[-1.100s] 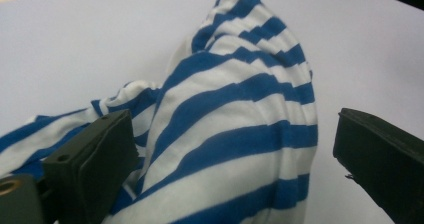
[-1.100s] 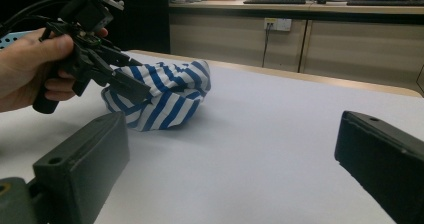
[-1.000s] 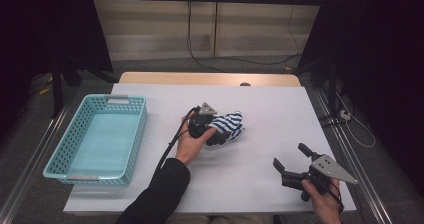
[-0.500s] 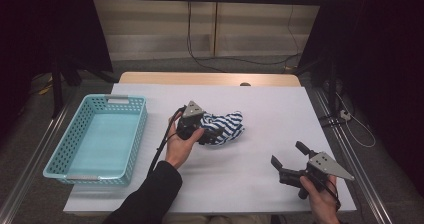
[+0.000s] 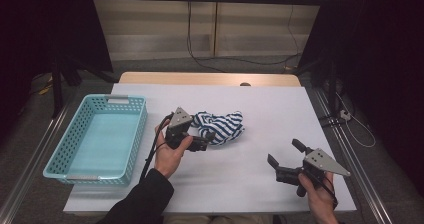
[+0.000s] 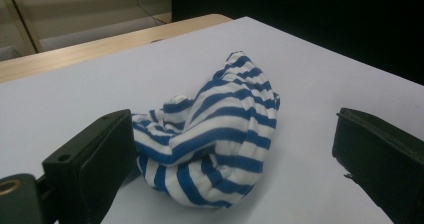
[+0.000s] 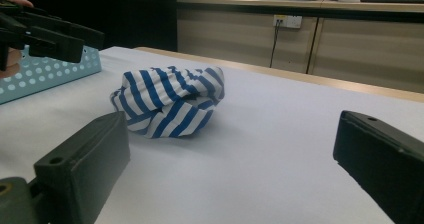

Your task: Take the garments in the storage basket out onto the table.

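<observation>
The white-topped desk (image 5: 250, 184) has open room at its front and right. The turquoise perforated plastic basket (image 5: 65, 149) sits at the left edge. The crumpled blue-and-white striped cloth (image 5: 220, 127) lies mid-desk. The left tongs (image 5: 202, 143) have slid back leftward, agape, one jaw touching the cloth; the right tongs (image 5: 285, 159) hang agape, well apart.

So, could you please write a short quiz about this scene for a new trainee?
1. True or false: the left gripper is shut on the cloth.
2. What colour is the basket?
3. Which gripper is nearer the cloth: A left, B right?

Key: 1 false, its jaws are open with the cloth between them. 2 turquoise. 3 A.
</observation>
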### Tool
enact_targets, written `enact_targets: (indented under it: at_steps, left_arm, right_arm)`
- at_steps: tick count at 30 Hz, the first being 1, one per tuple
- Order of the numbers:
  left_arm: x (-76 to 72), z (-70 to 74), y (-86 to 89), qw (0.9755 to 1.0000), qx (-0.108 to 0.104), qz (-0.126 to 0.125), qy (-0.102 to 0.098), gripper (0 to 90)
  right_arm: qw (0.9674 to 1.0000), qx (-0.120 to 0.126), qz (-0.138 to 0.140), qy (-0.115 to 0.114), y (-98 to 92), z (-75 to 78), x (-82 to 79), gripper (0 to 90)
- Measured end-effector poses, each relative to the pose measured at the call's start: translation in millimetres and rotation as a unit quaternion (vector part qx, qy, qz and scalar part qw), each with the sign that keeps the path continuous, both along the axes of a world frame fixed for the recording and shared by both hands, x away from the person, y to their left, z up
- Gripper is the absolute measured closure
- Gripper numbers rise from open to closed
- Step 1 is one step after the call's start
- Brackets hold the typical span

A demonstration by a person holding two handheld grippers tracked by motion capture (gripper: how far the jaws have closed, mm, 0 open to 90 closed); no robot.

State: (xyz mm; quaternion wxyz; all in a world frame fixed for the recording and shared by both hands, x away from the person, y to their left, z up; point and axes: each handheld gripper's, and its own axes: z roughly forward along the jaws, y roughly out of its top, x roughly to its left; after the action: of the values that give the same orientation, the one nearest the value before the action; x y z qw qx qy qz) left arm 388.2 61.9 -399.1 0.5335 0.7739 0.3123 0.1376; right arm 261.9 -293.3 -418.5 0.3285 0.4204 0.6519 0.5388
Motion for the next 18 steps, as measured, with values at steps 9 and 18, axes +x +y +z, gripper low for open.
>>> enact_targets:
  at_steps: [9, 18]
  left_arm:
    - [-18.1, 0.9, 19.9, 0.9996, -0.007, 0.013, -0.024, 4.4]
    - [-12.1, -7.1, 27.4, 0.9996, -0.008, 0.02, -0.017, 4.4]
  right_arm:
    - [0.9998, -0.013, 0.013, 0.0, 15.5, 2.5, 8.6, 1.8]
    - [0.9993, -0.012, 0.035, 0.01, 37.2, 1.6, 37.7, 3.5]
